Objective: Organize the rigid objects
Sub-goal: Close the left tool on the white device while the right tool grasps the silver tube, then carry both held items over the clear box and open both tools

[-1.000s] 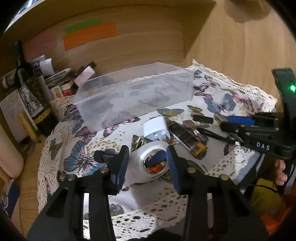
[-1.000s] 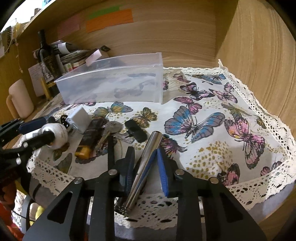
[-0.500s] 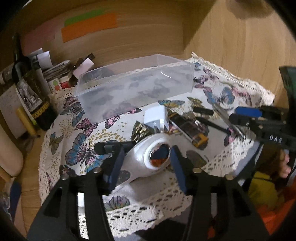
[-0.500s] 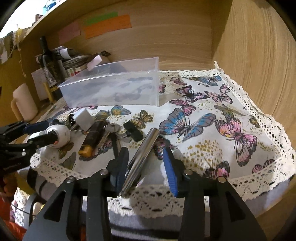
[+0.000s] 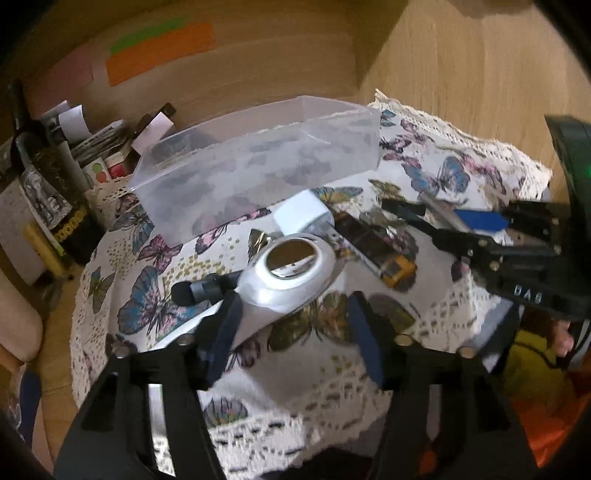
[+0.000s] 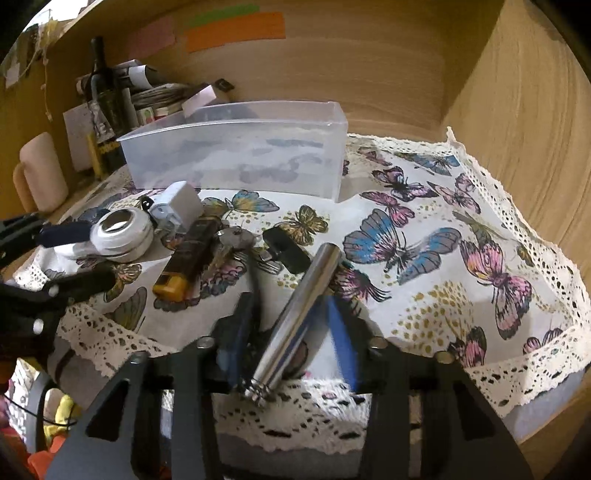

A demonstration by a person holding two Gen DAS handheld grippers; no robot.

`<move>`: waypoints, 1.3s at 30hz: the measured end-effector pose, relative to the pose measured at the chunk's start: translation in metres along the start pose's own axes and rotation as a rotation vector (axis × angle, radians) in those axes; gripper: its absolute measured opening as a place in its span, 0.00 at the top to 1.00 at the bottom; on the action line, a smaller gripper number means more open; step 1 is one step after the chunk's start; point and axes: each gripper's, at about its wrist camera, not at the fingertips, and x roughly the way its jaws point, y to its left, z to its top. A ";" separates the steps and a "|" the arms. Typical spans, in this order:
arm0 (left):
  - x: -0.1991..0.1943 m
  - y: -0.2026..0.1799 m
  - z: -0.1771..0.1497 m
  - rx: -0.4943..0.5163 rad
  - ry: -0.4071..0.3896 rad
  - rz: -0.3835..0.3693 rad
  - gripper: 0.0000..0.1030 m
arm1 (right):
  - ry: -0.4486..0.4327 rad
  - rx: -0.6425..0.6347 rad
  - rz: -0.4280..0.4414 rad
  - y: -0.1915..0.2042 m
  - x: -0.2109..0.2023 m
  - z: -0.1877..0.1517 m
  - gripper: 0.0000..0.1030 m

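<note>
Butterfly cloth (image 6: 424,240); steel tube (image 6: 295,321) between parted right tongs (image 6: 288,343).

A white cotton tablecloth printed with butterflies and edged in lace (image 6: 461,206) covers the table. Behind it, on the wooden wall (image 6: 369,74), an orange paper strip (image 6: 236,31) sits under a green one (image 6: 221,15). At the left stand a dark glass wine bottle (image 6: 105,96) and a beige cylindrical mug (image 6: 40,173).
</note>
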 end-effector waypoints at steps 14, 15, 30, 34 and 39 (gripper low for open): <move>0.007 0.011 0.023 -0.009 0.067 -0.070 0.77 | -0.021 0.030 0.027 -0.007 -0.010 0.002 0.85; 0.007 0.010 0.025 -0.005 0.064 -0.066 0.69 | -0.027 0.031 0.025 -0.008 -0.012 0.002 0.86; 0.059 0.006 0.043 -0.004 0.190 -0.145 0.62 | -0.076 0.067 0.011 -0.025 -0.025 0.010 0.85; 0.050 0.005 0.041 -0.007 0.148 -0.104 0.62 | -0.093 0.059 0.010 -0.025 -0.027 0.017 0.85; 0.021 0.017 0.046 -0.041 0.051 -0.073 0.63 | -0.140 0.037 0.005 -0.024 -0.034 0.037 0.86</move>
